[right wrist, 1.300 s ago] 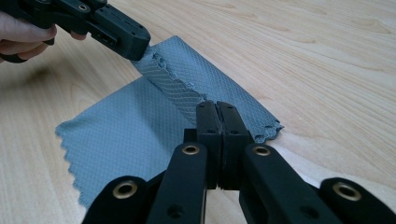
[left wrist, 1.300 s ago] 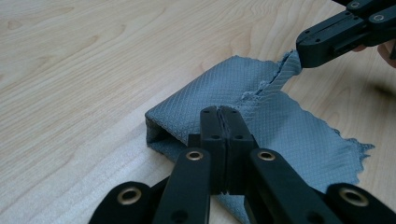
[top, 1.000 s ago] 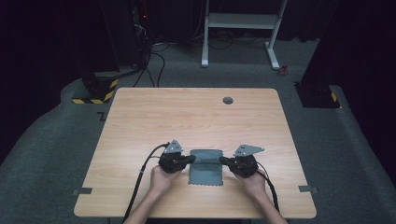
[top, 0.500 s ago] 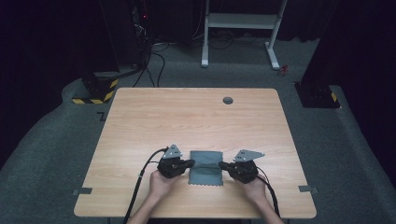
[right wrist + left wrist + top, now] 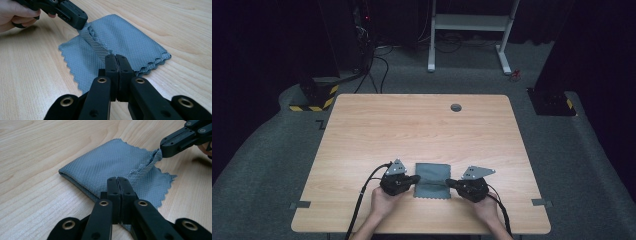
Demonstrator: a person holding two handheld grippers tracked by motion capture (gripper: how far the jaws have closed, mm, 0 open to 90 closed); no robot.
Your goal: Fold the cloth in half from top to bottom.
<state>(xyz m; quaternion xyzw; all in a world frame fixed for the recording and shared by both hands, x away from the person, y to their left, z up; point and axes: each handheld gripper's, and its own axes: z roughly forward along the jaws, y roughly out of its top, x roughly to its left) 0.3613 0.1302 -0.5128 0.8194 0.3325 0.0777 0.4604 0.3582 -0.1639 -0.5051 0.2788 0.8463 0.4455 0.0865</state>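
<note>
1. The work in hand is the folding of a grey microfibre cloth (image 5: 432,180), which lies flat on the wooden table (image 5: 412,130) near the person's edge, well apart from the round cable hole (image 5: 456,107) at the far side.
2. The cloth is already folded at least once: in the left gripper view (image 5: 110,167) a closed fold runs along its far left side, and in the right gripper view (image 5: 130,42) several zigzag-cut edges lie stacked one upon another at one end.
3. The left gripper (image 5: 414,179) is at the left edge of the cloth. Its jaws are closed fully and pinch the near edge of the top layer.
4. The right gripper (image 5: 449,183) is at the right edge of the cloth, opposite to the left one. Its jaws are closed fully too and pinch the same edge.
5. Between the two grips the pinched edge stands a little above the layer under it, as a raised strip (image 5: 96,46); the rest of the cloth rests on the table.
6. I judge that a further fold is only beginning: the edge is gripped and hardly lifted, and it must yet be carried over to the far side of the cloth and laid down.
7. Count: one cloth, one table, one cable hole, two grippers, two hands.
</note>
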